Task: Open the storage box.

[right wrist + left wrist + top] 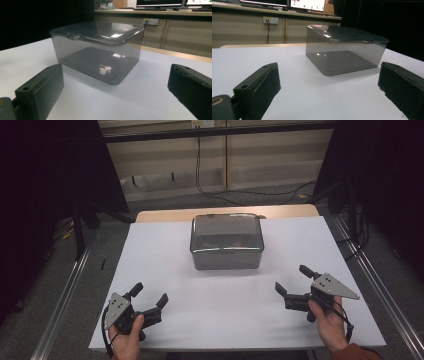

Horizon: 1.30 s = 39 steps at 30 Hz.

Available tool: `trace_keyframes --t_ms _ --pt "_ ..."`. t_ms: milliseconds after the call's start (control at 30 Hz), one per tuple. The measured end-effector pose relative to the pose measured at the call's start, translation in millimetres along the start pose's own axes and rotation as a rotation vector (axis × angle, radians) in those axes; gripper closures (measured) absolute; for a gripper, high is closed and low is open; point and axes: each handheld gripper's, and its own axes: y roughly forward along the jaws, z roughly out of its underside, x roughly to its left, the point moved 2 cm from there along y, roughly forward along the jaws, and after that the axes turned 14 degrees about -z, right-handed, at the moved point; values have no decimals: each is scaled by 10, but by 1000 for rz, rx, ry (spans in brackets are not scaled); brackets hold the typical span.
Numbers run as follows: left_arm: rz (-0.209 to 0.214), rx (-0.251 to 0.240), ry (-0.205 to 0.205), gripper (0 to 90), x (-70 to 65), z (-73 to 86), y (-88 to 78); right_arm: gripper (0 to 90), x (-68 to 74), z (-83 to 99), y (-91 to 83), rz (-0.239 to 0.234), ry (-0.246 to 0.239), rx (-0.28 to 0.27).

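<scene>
**Both tongs spread wide, smoky lidded box at the far middle of the desk**

Nearest, at the bottom edge of the high view, the person's two hands come in over the white desk [165,255]. The left hand [126,340] grips the left tongs [149,296] at the near left corner, and the right hand [327,320], with a rust-coloured sleeve [356,353] at the wrist, grips the right tongs [294,279] at the near right. Each carries a grey three-cornered plate on top. Both tongs are released: the jaws stand far apart with nothing but bare white surface between them, and the gripper views confirm this, the left tongs [329,82] and the right tongs [116,85] each showing a wide gap. Both point inward and toward the far side.

Farther on, well apart from both tongs, stands the translucent grey box [226,242], centred left to right and on the far half of the desk. Its lid [227,232] is on and lies flat; a small clasp shows at the lid's rim in the gripper views. The box [344,48] looks empty through its walls [100,50].

Beyond the desk's far edge, a pale wall panel [215,155] has a black cable [200,170] hanging down to the grey floor [225,200].
</scene>
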Motion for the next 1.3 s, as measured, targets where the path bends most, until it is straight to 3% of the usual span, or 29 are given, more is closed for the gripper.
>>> trace_keyframes --t_ms 267,500,767,867,1300 --pt "-7 9 19 38 -6 10 7 0 94 -43 165 -52 -3 2" --pt "11 13 12 38 -37 11 12 0 161 -97 334 -98 5 3" --pt "17 14 16 39 -56 7 15 1 230 -143 498 -114 -29 25" --pt "18 20 22 40 -63 11 24 1 273 -189 563 -158 -65 10" --pt "8 26 19 42 -26 14 23 3 361 -279 869 -191 -75 33"
